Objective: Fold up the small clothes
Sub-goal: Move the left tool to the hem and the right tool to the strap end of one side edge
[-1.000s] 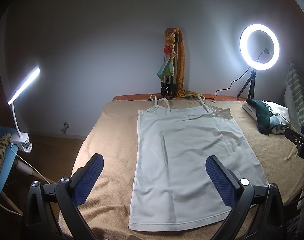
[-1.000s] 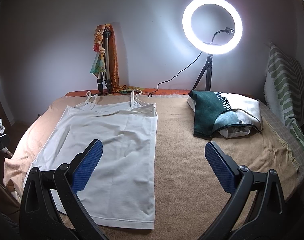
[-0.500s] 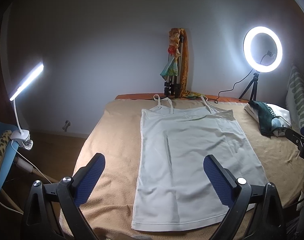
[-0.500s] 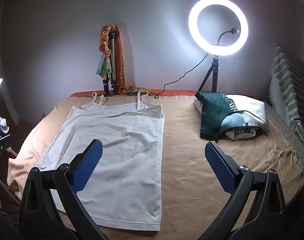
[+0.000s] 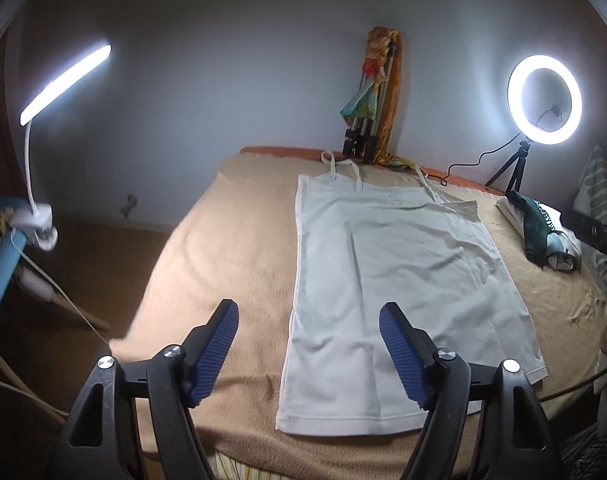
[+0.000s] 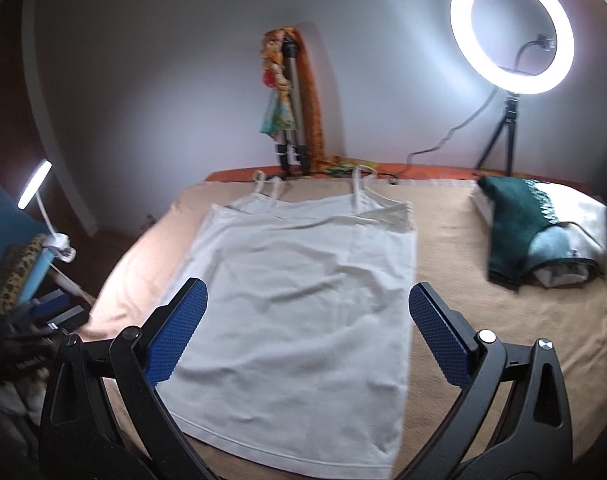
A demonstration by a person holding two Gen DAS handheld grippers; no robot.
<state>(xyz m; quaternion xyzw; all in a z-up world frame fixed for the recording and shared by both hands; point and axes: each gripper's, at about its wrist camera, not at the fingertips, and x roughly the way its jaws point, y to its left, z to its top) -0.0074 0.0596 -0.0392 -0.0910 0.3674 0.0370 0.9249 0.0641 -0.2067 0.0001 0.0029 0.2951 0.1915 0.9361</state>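
A: Garment position?

B: White thin-strapped cotton camisole (image 5: 391,276) lies flat and face up on the tan terry blanket (image 5: 231,248) covering the bed. Straps point to the far wall, hem to the near edge. A few shallow creases run down the cloth; no fold in it yet.

A: Left gripper (image 5: 308,352)?

B: Fingers released, spread apart, nothing between them. Blue ribbed pads (image 5: 217,350) are bare. In the left wrist view one finger sits over the blanket beside the camisole's left edge, the other over the cloth near the hem. Whether either touches the fabric, cannot tell.

A: Right gripper (image 6: 307,332)?

B: Likewise released, fingers wide, holding nothing. Its blue pads (image 6: 439,334) frame the lower half of the camisole (image 6: 299,292) in the right wrist view, one near each side edge. Contact with the cloth: cannot tell.

A: Surroundings?

B: Lit round ring lamp on a small black tripod (image 6: 511,28) stands at the far right of the bed. A folded silver tripod draped with orange and patterned scarves (image 6: 291,96) leans at the wall behind the straps. A dark green and white folded bundle of clothes (image 6: 539,232) rests on the blanket to the right, well apart from the camisole. A white clip-on bar lamp (image 5: 63,84), lit, stands off the bed's left side.
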